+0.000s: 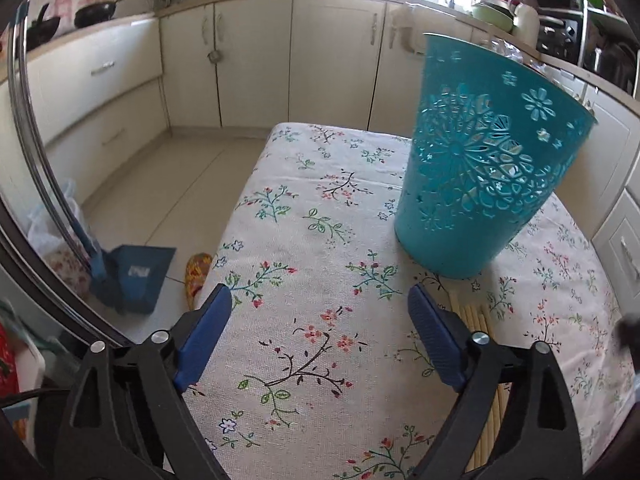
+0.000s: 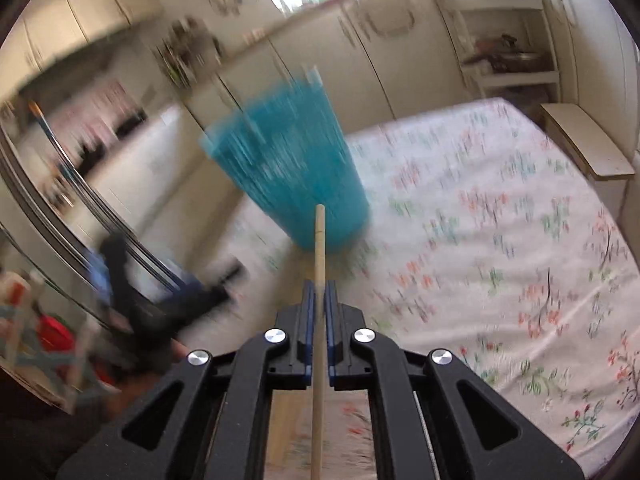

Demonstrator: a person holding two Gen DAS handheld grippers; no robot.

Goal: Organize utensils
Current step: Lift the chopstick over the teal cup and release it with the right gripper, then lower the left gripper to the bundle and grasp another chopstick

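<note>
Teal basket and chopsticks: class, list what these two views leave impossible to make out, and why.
- Inside of the teal basket: left wrist view sees only its outer wall; right wrist view is motion-blurred.
- Number of chopsticks on the table: the left gripper covers most of them.
- Rear end of the chopstick held by the right gripper: cut off by the bottom edge.

Your table (image 1: pixel 320 240), under a floral cloth (image 1: pixel 304 328), carries a teal basket (image 1: pixel 480 168) at one o'clock and chopsticks (image 1: pixel 476 320) at four.
</note>
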